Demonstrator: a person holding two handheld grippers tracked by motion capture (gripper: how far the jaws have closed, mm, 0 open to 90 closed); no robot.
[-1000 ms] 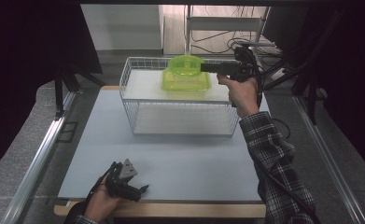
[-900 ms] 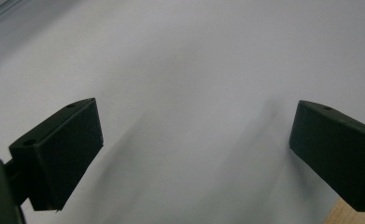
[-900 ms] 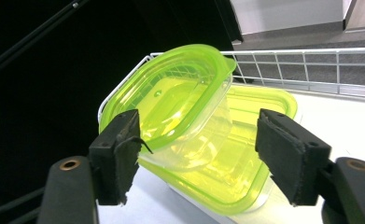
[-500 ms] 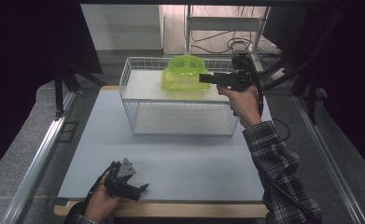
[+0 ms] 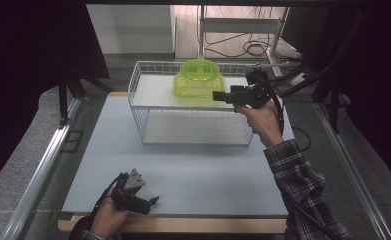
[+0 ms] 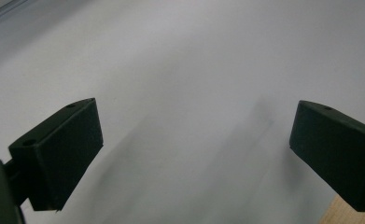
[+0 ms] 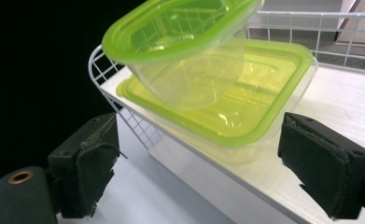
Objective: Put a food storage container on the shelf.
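Black left gripper (image 5: pixel 133 192) just sits low on the table (image 5: pixel 198 165), jaws wide and empty. Further right, the green bowl (image 5: pixel 199 74) rests tilted on the square container (image 5: pixel 195 89) atop the wire rack (image 5: pixel 193 117). Right gripper (image 5: pixel 219 96) beside it, jaws just opened, nothing between them, so placing looks done; pulling away is left.

wire basket (image 5: pixel 193 120) ahead (containers (image 5: pixel 199 80) inside), near table (image 5: pixel 208 170) open

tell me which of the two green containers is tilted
The round bowl: it leans at an angle, resting in the flat rectangular container, which sits level on the basket's upper shelf. The right gripper is open in front of them.
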